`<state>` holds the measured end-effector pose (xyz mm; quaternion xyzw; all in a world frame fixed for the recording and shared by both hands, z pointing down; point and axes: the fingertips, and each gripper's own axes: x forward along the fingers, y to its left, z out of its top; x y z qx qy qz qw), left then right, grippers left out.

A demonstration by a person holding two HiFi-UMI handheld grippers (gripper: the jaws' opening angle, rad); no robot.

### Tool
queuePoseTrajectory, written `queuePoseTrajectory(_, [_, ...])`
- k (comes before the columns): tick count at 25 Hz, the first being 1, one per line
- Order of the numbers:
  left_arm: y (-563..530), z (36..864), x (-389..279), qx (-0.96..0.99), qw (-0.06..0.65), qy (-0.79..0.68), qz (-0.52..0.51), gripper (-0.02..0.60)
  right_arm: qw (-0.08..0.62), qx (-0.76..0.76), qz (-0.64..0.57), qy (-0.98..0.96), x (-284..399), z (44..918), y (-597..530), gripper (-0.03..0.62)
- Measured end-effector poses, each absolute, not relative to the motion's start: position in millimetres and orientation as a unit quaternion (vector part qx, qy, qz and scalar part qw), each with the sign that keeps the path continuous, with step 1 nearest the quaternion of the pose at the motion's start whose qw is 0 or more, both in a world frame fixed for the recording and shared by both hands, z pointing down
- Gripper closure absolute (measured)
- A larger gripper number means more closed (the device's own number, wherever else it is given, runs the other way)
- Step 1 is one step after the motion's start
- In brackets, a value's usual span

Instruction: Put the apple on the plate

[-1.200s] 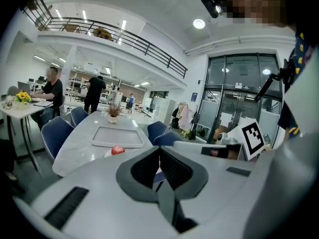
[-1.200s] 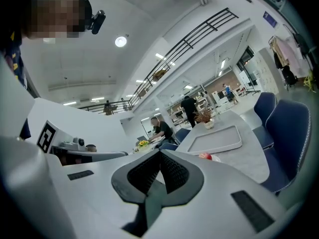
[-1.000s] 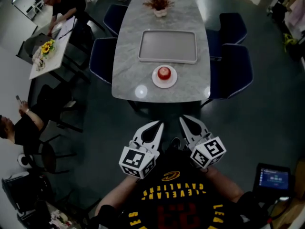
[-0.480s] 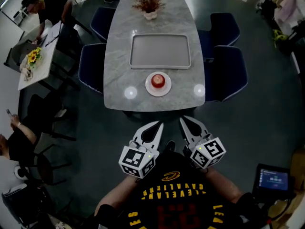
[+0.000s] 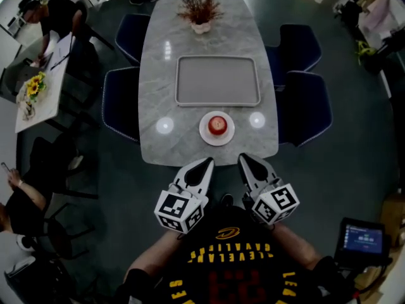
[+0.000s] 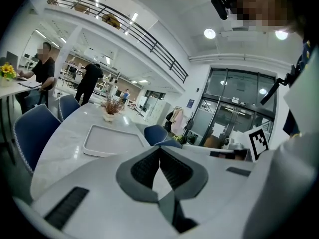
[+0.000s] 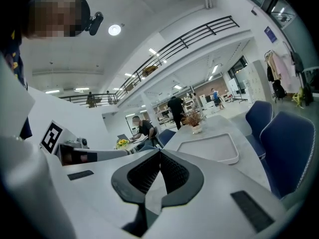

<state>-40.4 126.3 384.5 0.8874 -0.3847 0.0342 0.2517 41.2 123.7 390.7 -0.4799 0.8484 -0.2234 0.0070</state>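
I see the round red apple (image 5: 217, 125) sitting on the small white round plate (image 5: 205, 133), near the front edge of the grey marble bench (image 5: 158, 94) and just in front of the grey rectangular tray (image 5: 218, 81). My left gripper (image 5: 207, 163) and right gripper (image 5: 242, 159) hover short of the bench edge, each with its fingers pressed together on nothing.

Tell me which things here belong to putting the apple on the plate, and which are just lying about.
Part of the job:
- red apple, already sitting on the white plate
- left gripper and right gripper, both shut, holding nothing

Just lying about:
- grey tray
- potted plant
- blue chairs
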Motion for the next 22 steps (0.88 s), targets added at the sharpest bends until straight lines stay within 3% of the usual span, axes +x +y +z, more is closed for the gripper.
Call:
queuePoseTrajectory(14, [71, 403, -67, 0.891, 0.303, -0.337, 0.035, 0.577, 0.001, -0.536, -0.257, 0.804, 36, 402, 83, 0.588])
queuePoseTrajectory(22, [46, 436, -68, 0.858, 0.371, -0.352, 0.04, 0.577, 0.019, -0.535, -0.306, 0.787, 60, 432, 57, 0.588])
